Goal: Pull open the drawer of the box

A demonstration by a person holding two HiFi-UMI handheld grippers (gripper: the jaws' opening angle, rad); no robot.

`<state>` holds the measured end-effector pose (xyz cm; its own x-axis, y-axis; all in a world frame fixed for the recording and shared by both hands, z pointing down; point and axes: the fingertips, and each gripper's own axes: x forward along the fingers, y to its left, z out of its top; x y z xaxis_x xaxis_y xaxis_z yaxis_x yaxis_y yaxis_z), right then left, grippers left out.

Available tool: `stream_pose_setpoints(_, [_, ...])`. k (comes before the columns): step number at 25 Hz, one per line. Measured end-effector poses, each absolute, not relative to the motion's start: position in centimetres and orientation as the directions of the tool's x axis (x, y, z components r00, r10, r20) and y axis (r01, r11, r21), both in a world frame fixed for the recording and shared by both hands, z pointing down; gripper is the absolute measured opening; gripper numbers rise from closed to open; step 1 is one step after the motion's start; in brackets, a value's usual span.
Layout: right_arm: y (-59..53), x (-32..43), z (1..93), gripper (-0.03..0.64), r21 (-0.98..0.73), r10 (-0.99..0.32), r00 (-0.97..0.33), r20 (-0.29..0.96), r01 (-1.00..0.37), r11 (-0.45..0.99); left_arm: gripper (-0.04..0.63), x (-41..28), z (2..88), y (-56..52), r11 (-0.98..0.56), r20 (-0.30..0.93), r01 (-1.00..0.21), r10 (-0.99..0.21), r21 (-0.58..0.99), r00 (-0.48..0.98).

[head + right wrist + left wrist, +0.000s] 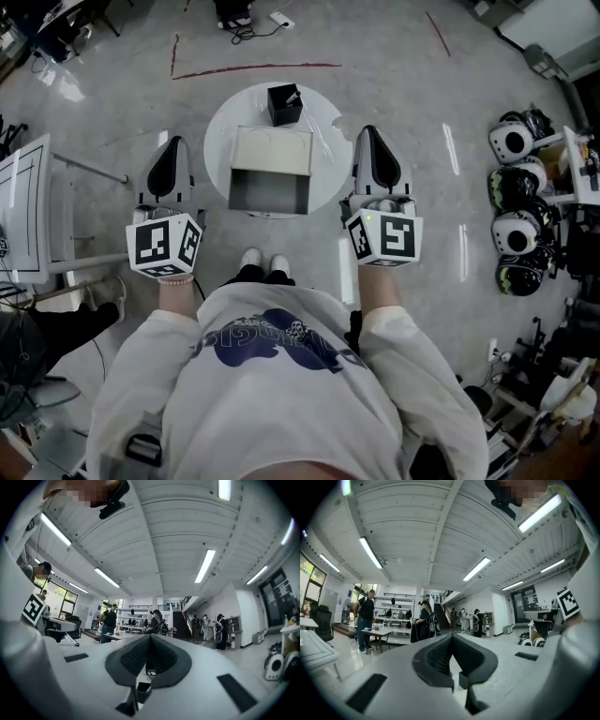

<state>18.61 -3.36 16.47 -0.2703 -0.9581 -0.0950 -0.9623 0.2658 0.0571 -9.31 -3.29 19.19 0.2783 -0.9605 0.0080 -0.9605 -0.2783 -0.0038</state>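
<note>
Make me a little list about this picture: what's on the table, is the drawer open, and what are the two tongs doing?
Table: round white table, seen from above
Main thing: cream rectangular box in the middle
Drawer: grey drawer pulled out toward the person, looks empty
Also there: small black box on the table's far side
Left hand: left tongs shut, holding nothing, pointing out across the room
Right hand: right tongs shut, holding nothing, pointing the same way
</note>
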Motion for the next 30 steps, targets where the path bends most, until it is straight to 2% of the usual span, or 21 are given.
stream_pose_setpoints(15, [-3.6, 16.2, 17.5, -0.003, 0.156, -0.960, -0.260, -0.101, -0.958, 0.243, 0.008, -10.7, 17.8, -3.8, -0.277, -0.040, -0.960, -0.959, -0.048, 0.279])
stream_pose_setpoints(30, [-3.7, 16.5, 18.5, -0.003, 0.171, -0.967, -0.247, -0.060, -0.957, 0.233, 0.008, -10.3, 17.3, -4.0, -0.285, -0.015, -0.953, -0.958, -0.105, 0.288])
